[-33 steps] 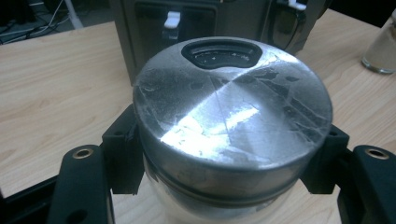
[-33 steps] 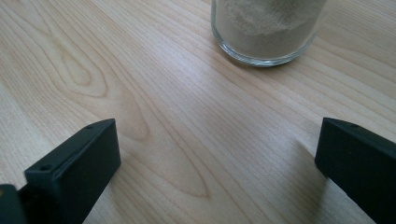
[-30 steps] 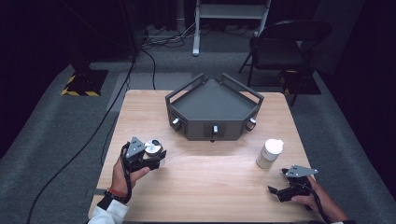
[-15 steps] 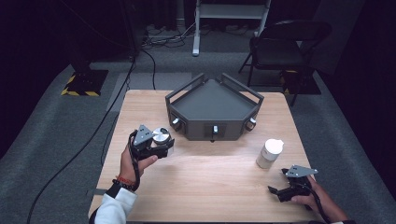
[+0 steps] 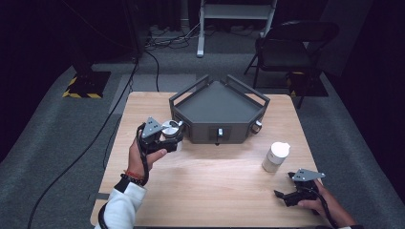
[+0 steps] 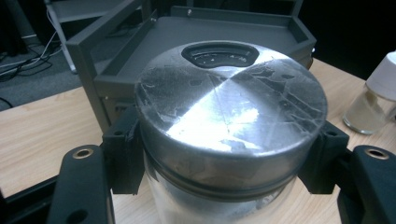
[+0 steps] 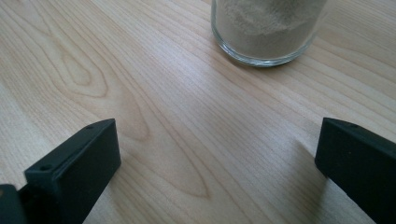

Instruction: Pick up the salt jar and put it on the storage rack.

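surface [image 5: 205, 191]: light wood, pretty bare near the front edge
tray [image 5: 217, 102]: big grey angular thing at the far edge, right behind the jar
white-capped jar [image 5: 276, 156]: toward the right edge; right tool view shows tan powder inside
metal-lid jar [image 6: 231, 121]: scuffed shiny lid, clear glass, near the tray's left corner
left tool [image 5: 165, 138]: clamped on the metal-lid jar
right tool [image 7: 217, 154]: jaws wide apart, nothing gripped

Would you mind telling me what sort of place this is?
Probably a lab or recording studio rather than a home: dark surroundings, cables trailing over grey carpet, a lone wooden table and a folding chair.
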The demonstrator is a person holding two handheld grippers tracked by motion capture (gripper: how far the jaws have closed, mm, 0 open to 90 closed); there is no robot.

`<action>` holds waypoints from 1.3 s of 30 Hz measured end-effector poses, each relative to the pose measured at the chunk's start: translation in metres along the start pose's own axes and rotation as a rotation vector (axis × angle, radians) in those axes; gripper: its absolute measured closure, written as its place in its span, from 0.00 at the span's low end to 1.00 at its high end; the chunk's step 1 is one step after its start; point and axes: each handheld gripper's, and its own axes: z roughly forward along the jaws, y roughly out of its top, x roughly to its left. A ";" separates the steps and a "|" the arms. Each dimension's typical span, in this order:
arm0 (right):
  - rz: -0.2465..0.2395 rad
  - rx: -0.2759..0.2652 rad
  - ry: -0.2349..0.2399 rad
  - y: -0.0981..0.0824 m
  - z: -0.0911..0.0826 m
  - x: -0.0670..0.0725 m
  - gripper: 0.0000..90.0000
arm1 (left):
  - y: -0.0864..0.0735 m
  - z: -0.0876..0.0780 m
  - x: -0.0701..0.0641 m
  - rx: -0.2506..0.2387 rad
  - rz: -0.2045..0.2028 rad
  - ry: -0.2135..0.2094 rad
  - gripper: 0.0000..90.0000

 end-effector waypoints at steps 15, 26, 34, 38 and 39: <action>-0.002 -0.001 0.001 -0.001 0.000 0.000 0.00 | 0.041 0.015 -0.004 -0.032 0.024 -0.025 0.34; -0.003 -0.001 0.002 -0.001 -0.001 0.000 0.00 | 0.071 0.037 -0.011 -0.026 0.055 -0.033 0.34; -0.004 -0.001 0.003 -0.001 -0.001 -0.001 0.00 | 0.089 0.056 -0.011 -0.024 0.071 -0.036 0.34; -0.004 -0.002 0.003 -0.001 -0.001 -0.001 0.00 | 0.094 0.065 -0.010 -0.025 0.066 -0.036 0.34; -0.003 -0.002 0.003 -0.001 -0.001 0.000 0.00 | 0.095 0.067 -0.010 -0.025 0.064 -0.033 0.34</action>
